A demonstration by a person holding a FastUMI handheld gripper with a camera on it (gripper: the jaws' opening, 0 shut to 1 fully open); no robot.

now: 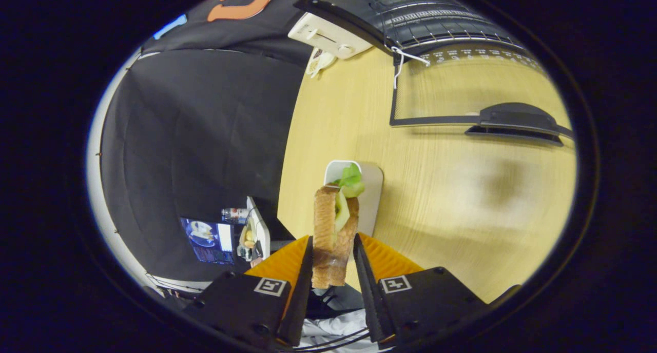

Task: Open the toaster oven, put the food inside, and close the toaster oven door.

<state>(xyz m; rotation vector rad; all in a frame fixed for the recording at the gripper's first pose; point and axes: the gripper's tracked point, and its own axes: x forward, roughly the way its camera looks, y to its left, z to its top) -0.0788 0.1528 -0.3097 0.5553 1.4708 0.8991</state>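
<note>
gripper (pixel 332 263) clamped on sandwich (pixel 332 230), both fingers pressing bread, held above wooden table (pixel 462 199). white plate (pixel 372 189) just beyond. toaster oven (pixel 410 19) further ahead, door (pixel 462 94) dropped open.

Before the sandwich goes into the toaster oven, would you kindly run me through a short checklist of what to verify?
1. Grip: gripper shut on the sandwich, both fingers pressing its sides: ok.
2. Filling: lettuce sticks out at the far end; whether it is loose: cannot tell.
3. Toaster oven door down and open: ok.
4. Wire rack in place inside: ok.
5. Path: bare wooden table between sandwich and door, white plate just beyond the sandwich: ok.
</note>
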